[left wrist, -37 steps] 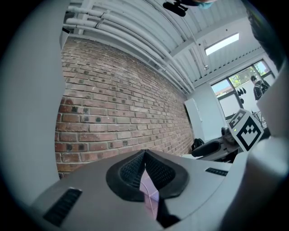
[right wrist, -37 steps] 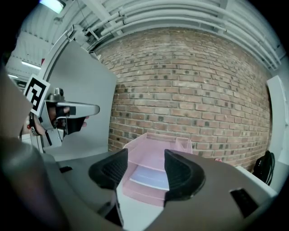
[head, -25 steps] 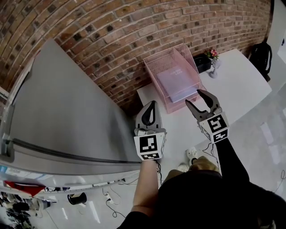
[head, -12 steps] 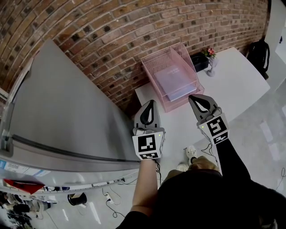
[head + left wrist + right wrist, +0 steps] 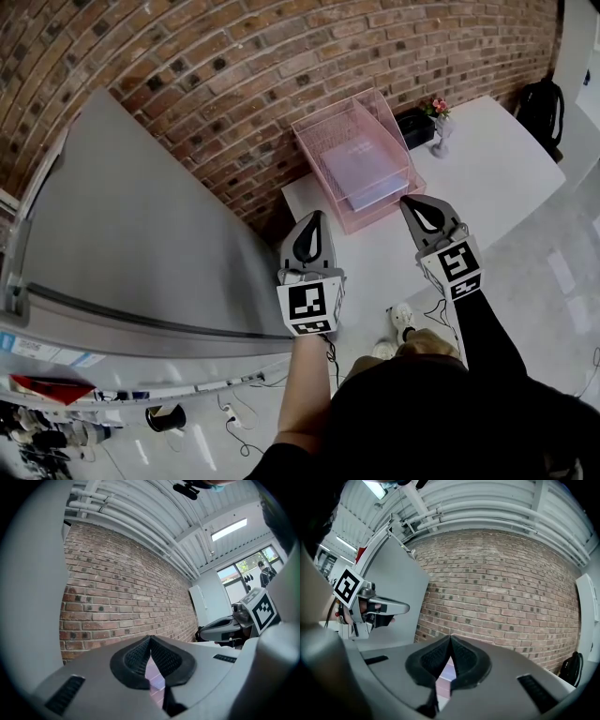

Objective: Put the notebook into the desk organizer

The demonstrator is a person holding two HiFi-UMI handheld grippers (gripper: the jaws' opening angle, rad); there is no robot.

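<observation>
A pink wire desk organizer (image 5: pixel 330 131) stands on the white table (image 5: pixel 487 178) against the brick wall. A pale lavender notebook (image 5: pixel 364 172) lies flat inside it on a tier. Both grippers hover in front of the table, short of the organizer, and hold nothing. My left gripper (image 5: pixel 317 217) is shut and points up toward the wall; its jaw tips (image 5: pixel 150 638) meet. My right gripper (image 5: pixel 410 202) is shut just before the organizer's front right corner, tips (image 5: pixel 450 637) together. Each gripper view shows the other gripper beside it.
A large grey cabinet (image 5: pixel 122 234) fills the left side. Behind the organizer stand a black box (image 5: pixel 412 127) and a small vase with flowers (image 5: pixel 439 122). A black bag (image 5: pixel 546 108) sits at the far right. Cables and the person's shoe (image 5: pixel 401 323) are on the floor below.
The right gripper's jaws, wide apart a second ago, have closed with nothing in them. The left gripper has stayed shut and nearly still.
</observation>
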